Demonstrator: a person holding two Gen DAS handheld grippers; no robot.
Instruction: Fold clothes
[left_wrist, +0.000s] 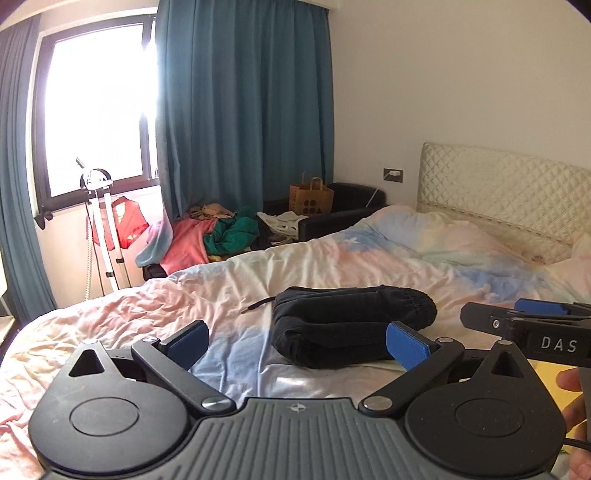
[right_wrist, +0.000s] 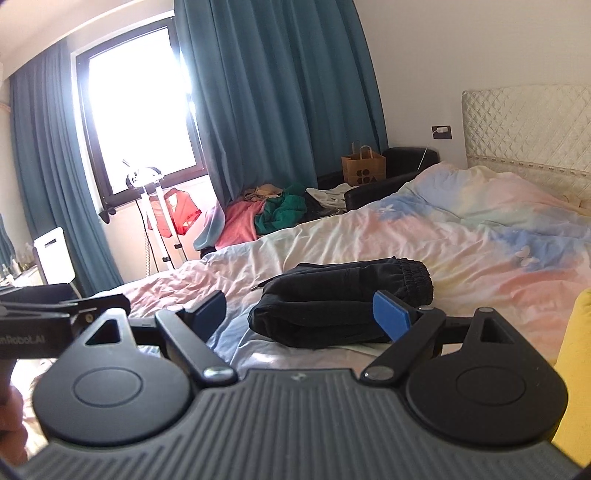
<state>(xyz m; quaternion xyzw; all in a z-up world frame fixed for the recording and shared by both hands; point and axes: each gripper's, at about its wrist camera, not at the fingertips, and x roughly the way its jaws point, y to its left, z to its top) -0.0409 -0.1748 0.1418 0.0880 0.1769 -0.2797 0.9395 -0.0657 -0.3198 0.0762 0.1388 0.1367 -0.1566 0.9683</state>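
A black garment with an elastic waistband lies folded into a compact bundle (left_wrist: 351, 325) (right_wrist: 343, 306) on the pastel bed cover (left_wrist: 332, 262) (right_wrist: 461, 236), its drawstring trailing to the left. My left gripper (left_wrist: 297, 341) hovers short of the bundle, open, with nothing between its blue pads. My right gripper (right_wrist: 301, 312) is also open and holds nothing, likewise pulled back from the bundle. Each gripper shows in the other's view: the right one (left_wrist: 524, 321) at the right edge, the left one (right_wrist: 66, 314) at the left edge.
A heap of loose clothes (left_wrist: 221, 229) (right_wrist: 273, 210) lies beyond the bed's far side, by a black armchair (left_wrist: 347, 214) and a paper bag (right_wrist: 364, 166). A white stand (left_wrist: 103, 221) is under the window. The quilted headboard (left_wrist: 498, 184) is at the right. Something yellow (right_wrist: 576, 369) sits at the right edge.
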